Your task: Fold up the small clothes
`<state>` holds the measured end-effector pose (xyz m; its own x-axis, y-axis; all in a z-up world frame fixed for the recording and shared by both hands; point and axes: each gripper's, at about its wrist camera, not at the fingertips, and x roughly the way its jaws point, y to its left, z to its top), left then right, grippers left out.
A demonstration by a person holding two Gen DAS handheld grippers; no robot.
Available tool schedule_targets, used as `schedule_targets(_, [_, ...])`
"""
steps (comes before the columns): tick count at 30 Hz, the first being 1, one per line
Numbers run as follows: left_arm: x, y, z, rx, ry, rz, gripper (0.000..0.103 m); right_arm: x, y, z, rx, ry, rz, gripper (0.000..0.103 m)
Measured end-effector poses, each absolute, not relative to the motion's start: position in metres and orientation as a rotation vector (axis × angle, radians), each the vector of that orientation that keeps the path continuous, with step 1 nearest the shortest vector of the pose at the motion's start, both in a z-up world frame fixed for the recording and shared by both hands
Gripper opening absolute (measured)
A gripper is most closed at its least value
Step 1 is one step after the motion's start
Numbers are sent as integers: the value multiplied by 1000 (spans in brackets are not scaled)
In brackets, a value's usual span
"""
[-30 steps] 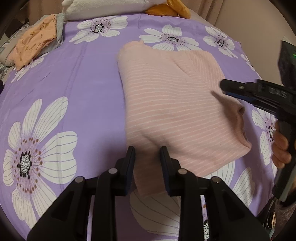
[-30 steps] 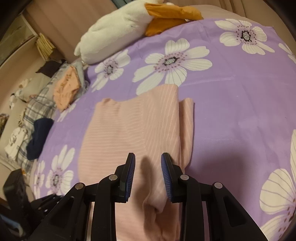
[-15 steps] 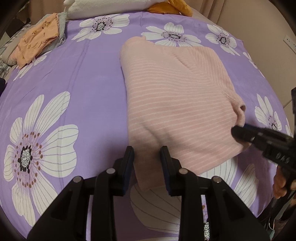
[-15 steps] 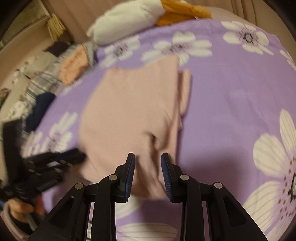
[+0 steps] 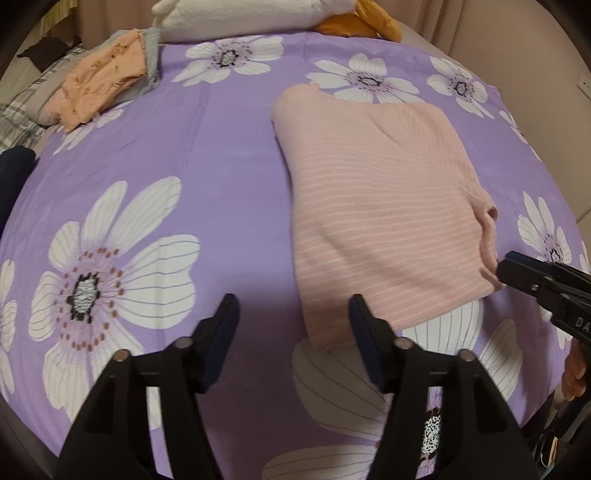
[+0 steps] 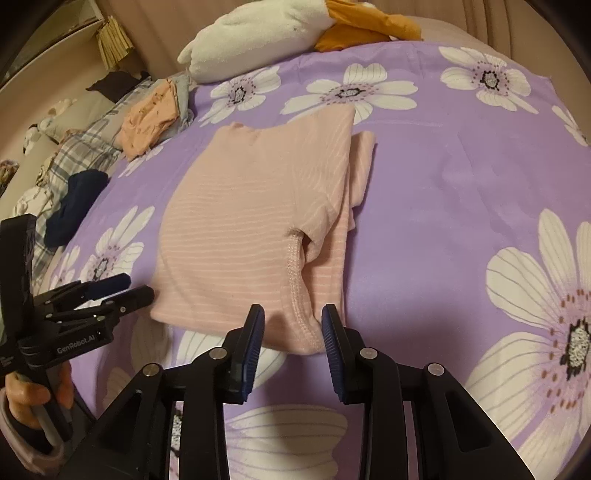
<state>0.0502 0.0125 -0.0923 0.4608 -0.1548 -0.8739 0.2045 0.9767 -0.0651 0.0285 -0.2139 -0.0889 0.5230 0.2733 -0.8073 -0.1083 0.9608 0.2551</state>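
My pink top lies flat on the purple flower sheet, partly folded, with one side flap laid over the body. Its long way runs from the edge near me up toward the white pillow. The near end of the top is the end closest to both tongs. My left tongs sit just at the near left corner of the top; their jaws have just been opening, and now they stand wide apart with that corner lying between them but not pinched. My right tongs hang over the near right corner, where the ribbed hem curls. Their jaws are partly apart, and the hem sits just ahead of the gap, not gripped as far as I can see. So both hands are about as near as each other, one at each near corner. I think the next move is to pinch these two corners and carry them up toward the pillow to fold the top in half. Past the top's far left side lies an orange cloth on a pile, with a plaid blanket and a dark blue cloth beside it. An orange cushion touches the pillow.
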Motion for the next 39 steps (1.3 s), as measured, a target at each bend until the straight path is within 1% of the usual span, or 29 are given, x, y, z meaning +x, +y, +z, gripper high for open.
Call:
schedule_targets(1, [50,14,-89,46,1063,-215,73,28,-214,-86,179,990,222,32])
schedule_targets(3, [51,17,-82,38,1055,-205,79,28,-213,-81,171,979,204,39])
schedule_targets(5, [51,18,-74,33,1045,-193,83,27,-212,-74,165,965,184,54])
schedule_targets(6, [51,20,-69,33,1040,-184,87,27,-212,-70,166,954,176,57])
schedule_targets(11, [51,23,-50,20,1027,-166,89,29,-215,-56,200,944,167,73])
schedule_targets(12, [51,24,-47,17,1023,-163,91,29,-215,-53,201,939,165,76])
schedule_targets(13, [51,25,-42,12,1018,-159,94,29,-215,-49,199,934,159,82])
schedule_targets(14, [50,26,-38,7,1011,-156,100,28,-216,-44,196,920,153,87])
schedule_targets(15, [49,27,-34,-4,1000,-155,103,27,-216,-40,194,907,153,88])
schedule_targets(18, [47,29,-21,-35,987,-166,103,23,-216,-28,187,875,148,97])
schedule_targets(19, [45,30,-17,-38,984,-167,103,21,-216,-24,185,865,147,101])
schedule_targets(30, [34,29,5,-10,970,-130,103,6,-208,13,160,771,111,102])
schedule_targets(33, [31,27,3,4,975,-112,103,5,-203,9,130,773,100,102])
schedule_targets(39, [31,28,-6,6,1003,-98,103,11,-197,-12,125,840,94,102])
